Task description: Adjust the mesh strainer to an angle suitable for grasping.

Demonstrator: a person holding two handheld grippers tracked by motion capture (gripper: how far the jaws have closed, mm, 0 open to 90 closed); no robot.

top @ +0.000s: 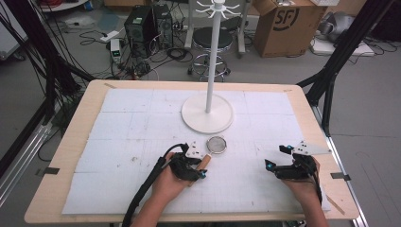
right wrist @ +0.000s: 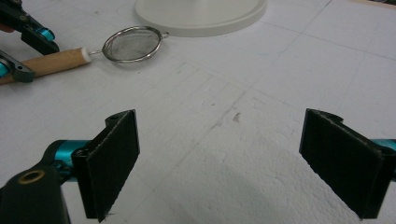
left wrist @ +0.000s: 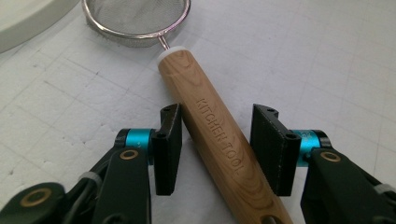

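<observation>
Across the white-padded table [top: 142,123], I judged the grasp underway: my left gripper [left wrist: 217,149] had its jaws narrowed around the strainer [left wrist: 196,93]'s wooden handle near the white stand [top: 207,113], not yet pinching, needing final closure, while my right gripper [right wrist: 233,158] waited wide and empty.

1 strainer [top: 217,144], 1 stand [top: 207,112], 2 grippers [top: 191,171]

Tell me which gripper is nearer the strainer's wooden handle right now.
Left. The left gripper has its jaws on either side of the wooden handle, not yet clamped. The right gripper sits open, well off to the handle's right.
</observation>
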